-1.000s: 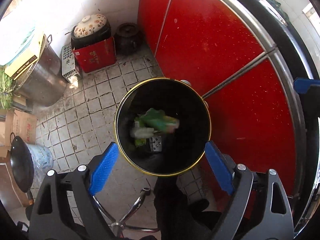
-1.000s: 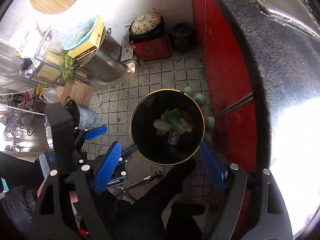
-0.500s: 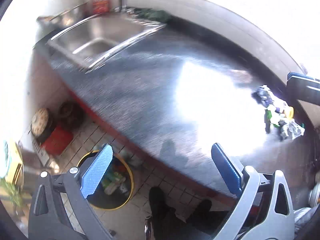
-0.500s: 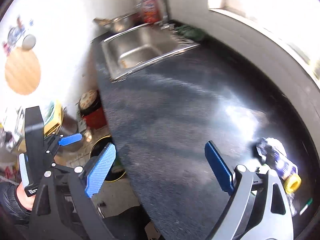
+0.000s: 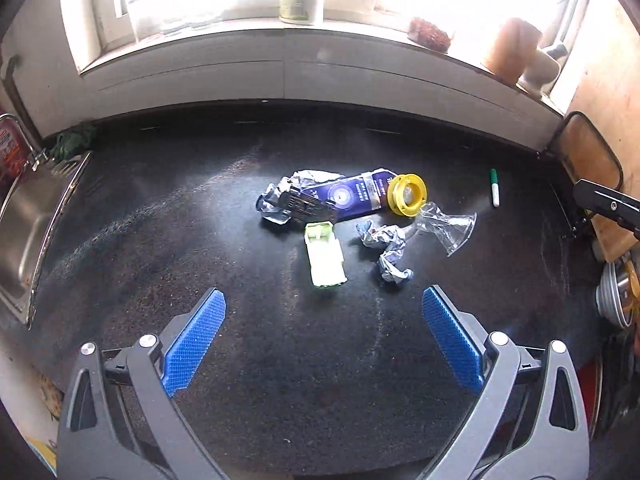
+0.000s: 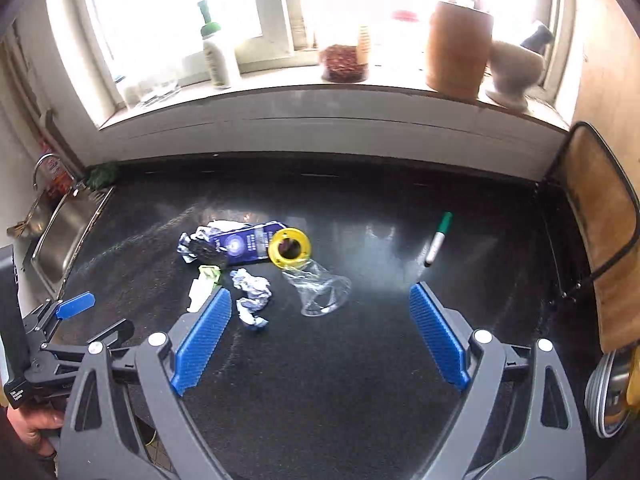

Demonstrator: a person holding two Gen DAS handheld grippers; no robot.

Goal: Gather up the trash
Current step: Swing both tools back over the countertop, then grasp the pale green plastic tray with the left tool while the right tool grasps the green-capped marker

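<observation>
A small heap of trash lies mid-counter: a dark blue carton (image 5: 352, 196), a yellow spool (image 5: 406, 194), a crushed clear cup (image 5: 448, 226), crumpled foil (image 5: 386, 248), a pale green box (image 5: 324, 256) and a grey wrapper (image 5: 280, 196). My left gripper (image 5: 322, 300) hovers open just short of the green box, holding nothing. In the right wrist view my right gripper (image 6: 320, 294) is open and empty above the clear cup (image 6: 320, 288), with the foil (image 6: 252, 292) by its left finger. The left gripper (image 6: 90, 318) shows at that view's left edge.
A green marker (image 6: 438, 238) lies apart to the right. A steel sink (image 5: 24, 232) is at the left. A wooden board (image 6: 600, 240) leans at the right, with stacked plates (image 5: 618, 292) below it. A bottle (image 6: 216, 52) and a clay jar (image 6: 458, 48) stand on the sill.
Both grippers swung up from the black bin on the floor, across the counter, and now face the trash heap. Both stand a little wider open than before.
</observation>
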